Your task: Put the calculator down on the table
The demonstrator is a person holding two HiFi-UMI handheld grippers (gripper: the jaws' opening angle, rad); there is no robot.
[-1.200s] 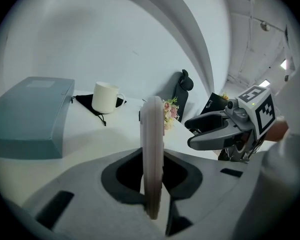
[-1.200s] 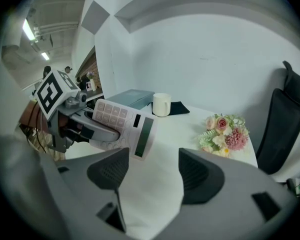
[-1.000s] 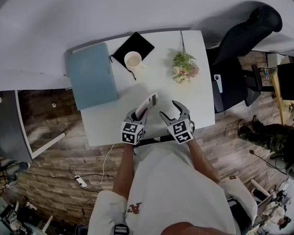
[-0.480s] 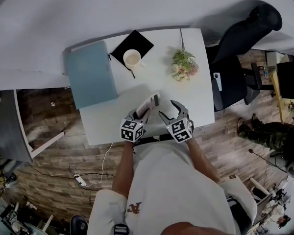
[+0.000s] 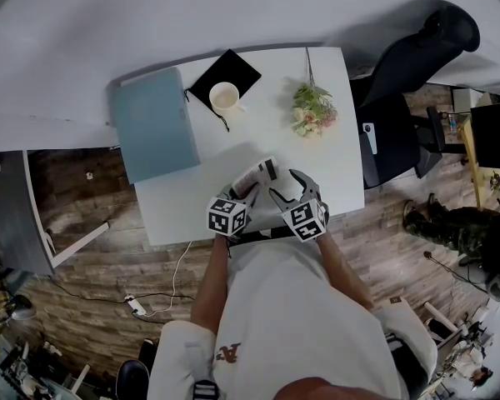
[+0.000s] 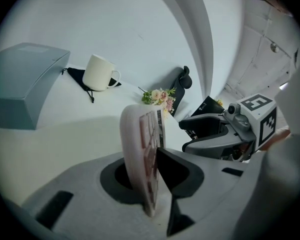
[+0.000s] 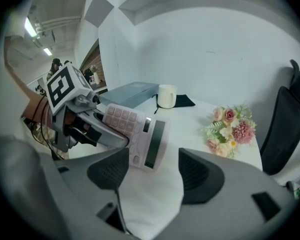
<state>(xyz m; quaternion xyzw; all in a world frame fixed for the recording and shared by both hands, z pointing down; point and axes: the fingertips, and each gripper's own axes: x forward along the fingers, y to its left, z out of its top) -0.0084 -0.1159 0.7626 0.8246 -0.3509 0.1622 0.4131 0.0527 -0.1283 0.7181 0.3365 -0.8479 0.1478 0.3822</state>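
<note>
A pink calculator point(image 5: 258, 172) is held tilted just above the white table point(image 5: 233, 144), near its front edge. My left gripper point(image 5: 243, 188) is shut on the calculator's lower end, and its jaws have just been opening slightly with the calculator still between them. In the left gripper view the calculator point(image 6: 142, 151) stands edge-on between the jaws of my left gripper point(image 6: 150, 170), with the right pad against its keys. My right gripper point(image 5: 285, 185) is open and empty just right of it. In the right gripper view the calculator point(image 7: 136, 134) lies just ahead of the left jaw of my right gripper point(image 7: 152, 173).
A white mug point(image 5: 226, 100) sits on a black cloth point(image 5: 237, 72) at the back. A blue-grey box point(image 5: 154, 125) covers the table's left side. A flower bunch point(image 5: 313, 111) lies at the back right. A black office chair point(image 5: 408, 82) stands to the right of the table.
My left gripper has shifted slightly forward and down with the calculator, which has rolled to show more of its face. The right gripper has stayed put.
</note>
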